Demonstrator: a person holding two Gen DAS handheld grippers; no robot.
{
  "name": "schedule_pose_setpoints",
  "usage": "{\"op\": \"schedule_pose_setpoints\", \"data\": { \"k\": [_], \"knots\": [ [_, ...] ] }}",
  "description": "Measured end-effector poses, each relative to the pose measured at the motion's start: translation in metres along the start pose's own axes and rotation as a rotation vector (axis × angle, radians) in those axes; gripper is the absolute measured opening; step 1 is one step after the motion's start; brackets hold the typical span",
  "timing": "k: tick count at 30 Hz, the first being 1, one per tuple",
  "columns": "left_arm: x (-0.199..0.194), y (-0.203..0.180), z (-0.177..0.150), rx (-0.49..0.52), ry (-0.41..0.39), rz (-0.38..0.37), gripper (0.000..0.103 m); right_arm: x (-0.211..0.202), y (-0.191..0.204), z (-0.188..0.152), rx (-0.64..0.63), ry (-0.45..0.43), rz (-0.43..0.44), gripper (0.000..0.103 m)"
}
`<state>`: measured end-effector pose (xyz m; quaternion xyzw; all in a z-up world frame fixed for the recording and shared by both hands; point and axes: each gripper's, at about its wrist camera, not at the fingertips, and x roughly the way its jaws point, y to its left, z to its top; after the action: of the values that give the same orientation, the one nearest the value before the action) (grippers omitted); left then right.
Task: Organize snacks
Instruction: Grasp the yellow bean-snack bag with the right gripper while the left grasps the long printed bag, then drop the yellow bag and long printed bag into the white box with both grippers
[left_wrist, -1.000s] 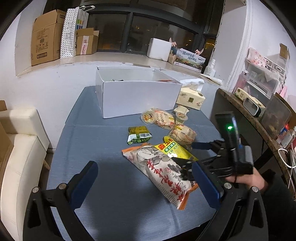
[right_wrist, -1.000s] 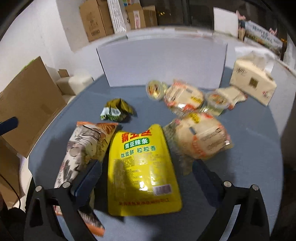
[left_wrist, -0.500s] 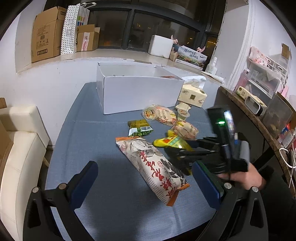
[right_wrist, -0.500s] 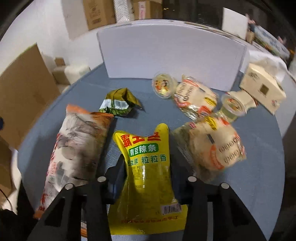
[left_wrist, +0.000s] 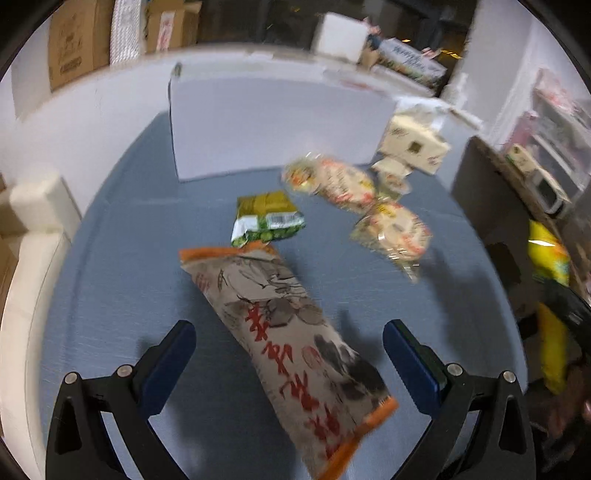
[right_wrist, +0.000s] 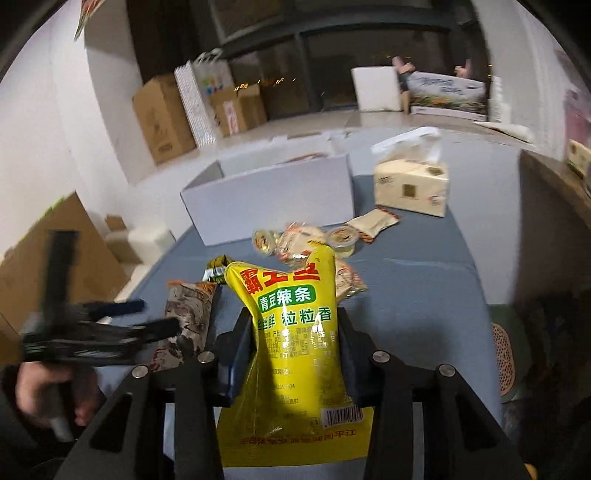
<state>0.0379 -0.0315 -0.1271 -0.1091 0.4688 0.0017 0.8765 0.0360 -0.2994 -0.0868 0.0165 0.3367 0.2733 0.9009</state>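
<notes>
My right gripper (right_wrist: 291, 350) is shut on a yellow snack pouch (right_wrist: 291, 332) and holds it lifted above the blue table (right_wrist: 424, 288); the pouch also shows at the right edge of the left wrist view (left_wrist: 550, 258). My left gripper (left_wrist: 288, 354) is open, its fingers on either side of a long grey-and-orange snack bag (left_wrist: 288, 332) lying on the table. A green snack pack (left_wrist: 266, 221), two round wrapped cakes (left_wrist: 391, 232) and small cups lie further back. An open white box (right_wrist: 269, 199) stands at the table's far side.
A tissue pack (right_wrist: 410, 188) stands to the right of the white box. Cardboard boxes (right_wrist: 162, 118) sit on the window ledge behind. A dark counter (left_wrist: 491, 206) borders the table's right side, a cream sofa (left_wrist: 33, 236) its left.
My right gripper has closed on the yellow pouch and lifted it off the table. My left gripper has moved forward and down over the long snack bag.
</notes>
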Motion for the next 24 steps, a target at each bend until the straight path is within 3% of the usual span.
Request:
{"op": "schedule_pose_setpoints", "data": {
  "k": [2,4,5,7,8,16,24],
  "knots": [
    [0.01,0.0,0.0,-0.011,0.019,0.009,0.103,-0.008,-0.004,-0.003,0.016,-0.013,-0.003,0.046],
    [0.018,-0.002,-0.002,-0.004,0.027,-0.005,0.093,-0.011,-0.006,-0.006,0.032,-0.012,0.003,0.046],
    [0.02,-0.003,-0.004,0.011,0.02,0.012,0.071,-0.012,-0.006,-0.007,0.034,-0.011,0.006,0.046],
    [0.017,-0.005,-0.006,0.039,-0.002,0.014,0.059,-0.01,-0.007,-0.007,0.042,-0.008,0.015,0.046],
    [0.013,-0.006,-0.008,0.049,-0.013,0.001,0.047,-0.01,-0.009,-0.007,0.049,-0.01,0.02,0.046],
    [-0.04,-0.006,0.006,0.115,-0.158,-0.085,0.044,-0.003,-0.003,-0.002,0.045,-0.018,0.053,0.046],
    [-0.084,0.0,0.08,0.17,-0.313,-0.148,0.045,0.019,0.005,0.057,0.035,-0.064,0.103,0.046]
  ]
}}
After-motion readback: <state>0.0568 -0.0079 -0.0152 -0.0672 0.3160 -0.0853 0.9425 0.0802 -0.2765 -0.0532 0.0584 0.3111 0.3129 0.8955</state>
